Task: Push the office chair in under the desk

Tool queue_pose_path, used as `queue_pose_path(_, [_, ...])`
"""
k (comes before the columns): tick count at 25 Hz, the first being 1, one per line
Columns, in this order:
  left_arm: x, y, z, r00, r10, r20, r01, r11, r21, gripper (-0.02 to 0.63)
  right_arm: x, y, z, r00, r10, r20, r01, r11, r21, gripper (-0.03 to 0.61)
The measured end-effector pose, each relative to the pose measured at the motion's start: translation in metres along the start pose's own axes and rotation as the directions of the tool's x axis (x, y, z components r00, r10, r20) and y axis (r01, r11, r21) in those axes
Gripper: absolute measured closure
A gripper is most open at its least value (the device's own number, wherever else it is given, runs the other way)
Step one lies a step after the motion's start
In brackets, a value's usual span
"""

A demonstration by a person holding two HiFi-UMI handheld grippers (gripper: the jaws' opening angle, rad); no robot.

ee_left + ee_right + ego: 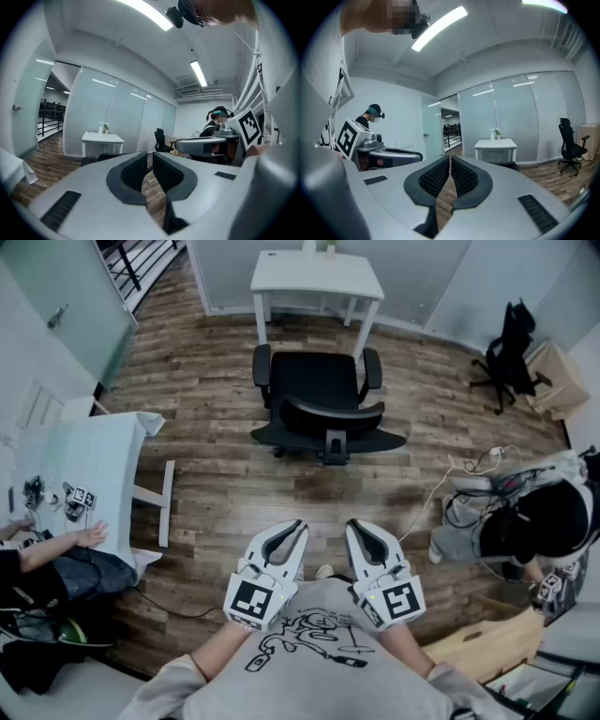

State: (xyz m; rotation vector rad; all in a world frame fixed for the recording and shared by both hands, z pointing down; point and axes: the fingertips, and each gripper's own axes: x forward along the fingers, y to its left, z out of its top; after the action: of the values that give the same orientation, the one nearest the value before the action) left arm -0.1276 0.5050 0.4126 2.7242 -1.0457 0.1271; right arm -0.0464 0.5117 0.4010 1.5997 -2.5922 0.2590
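In the head view a black office chair [319,399] stands pulled out on the wood floor, its back toward me, in front of a small white desk [316,273] by the glass wall. Both grippers are held close to my chest, well short of the chair, and point at it. The left gripper [298,526] has its jaws almost together with nothing between them. The right gripper [352,525] is shut and empty. In the left gripper view the gripper [149,158] aims past the chair [101,158] at the desk [102,137]. The right gripper [450,161] faces the desk [495,143] too.
A second black chair [511,348] stands at the far right by a wooden box. One person crouches at the right [525,517] beside cables [469,465] on the floor. Another sits at a white table [89,465] on the left.
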Motion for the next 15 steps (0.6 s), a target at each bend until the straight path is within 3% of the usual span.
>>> queue_pose_path(15, [0.009, 0.013, -0.001, 1.0, 0.002, -0.014, -0.001, 1.0, 0.015, 0.575, 0.009, -0.02, 0.002, 0.999, -0.033, 0.004, 0.033, 0.999, 0.018, 0.535])
